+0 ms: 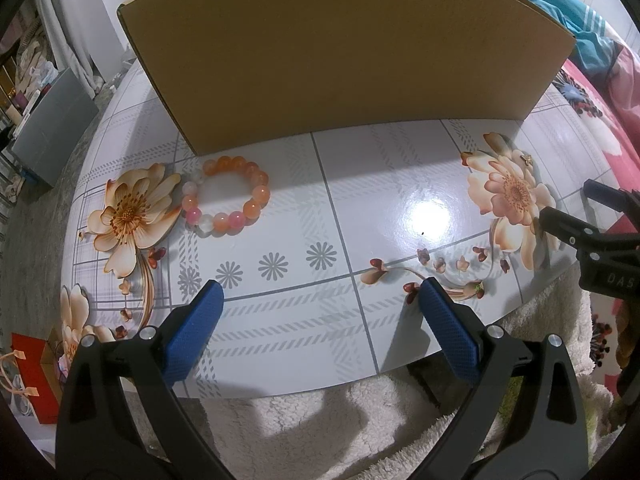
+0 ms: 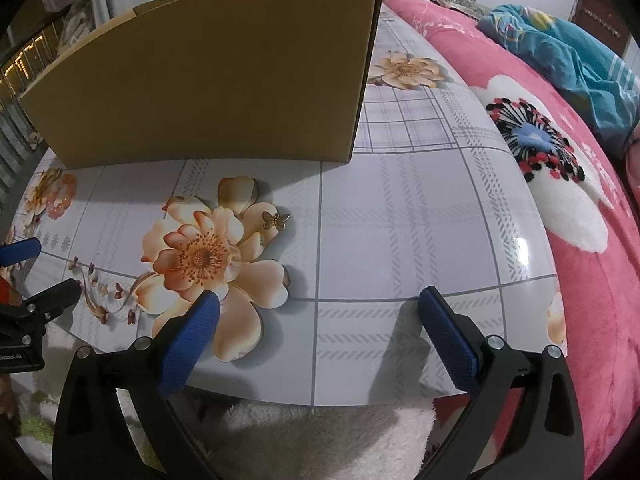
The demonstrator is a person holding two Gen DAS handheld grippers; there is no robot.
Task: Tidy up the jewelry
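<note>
An orange and pink bead bracelet (image 1: 226, 196) lies on the floral table (image 1: 360, 200) just in front of the left end of a brown cardboard box (image 1: 340, 56). A small gold butterfly piece (image 2: 275, 220) lies on a printed flower, right of centre; it also shows in the left wrist view (image 1: 528, 158). My left gripper (image 1: 320, 296) is open and empty near the table's front edge, well short of the bracelet. My right gripper (image 2: 318, 304) is open and empty, short of the butterfly. The box (image 2: 208, 80) stands behind both.
A pink floral blanket (image 2: 580, 240) and a blue cloth (image 2: 568, 52) lie right of the table. White fleece (image 1: 320, 432) lies below the front edge. A grey bin (image 1: 56, 128) and a red bag (image 1: 32, 376) sit at the left.
</note>
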